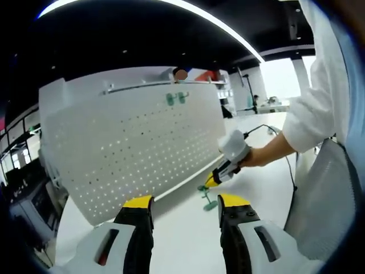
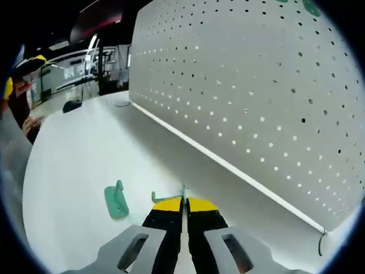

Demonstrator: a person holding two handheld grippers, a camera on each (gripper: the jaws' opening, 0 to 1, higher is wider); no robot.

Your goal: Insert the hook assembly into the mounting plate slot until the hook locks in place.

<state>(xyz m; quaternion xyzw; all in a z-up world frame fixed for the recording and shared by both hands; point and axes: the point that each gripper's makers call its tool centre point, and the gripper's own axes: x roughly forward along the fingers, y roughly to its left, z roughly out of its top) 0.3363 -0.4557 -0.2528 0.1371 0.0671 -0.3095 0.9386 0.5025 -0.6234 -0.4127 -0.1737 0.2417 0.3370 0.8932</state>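
A white perforated mounting plate (image 1: 137, 137) (image 2: 256, 85) stands upright on the white table (image 1: 188, 240). Two green hooks (image 1: 177, 98) hang near its top edge. A green hook assembly (image 1: 206, 197) lies on the table in front of the plate; in the right gripper view its flat green base (image 2: 116, 201) sits left of my jaws. My right gripper (image 2: 183, 204) (image 1: 213, 181) is shut on the assembly's thin curved hook (image 2: 162, 197), whose tip pokes out between the yellow fingertips. My left gripper (image 1: 185, 202) hovers open over the table, apart from everything.
A person's hand (image 1: 259, 155) and white sleeve (image 1: 313, 108) hold the right gripper. A cable (image 1: 268, 128) runs across the table behind it. The plate's bottom edge (image 2: 228, 165) meets the table along a long line. Desks and windows lie far behind.
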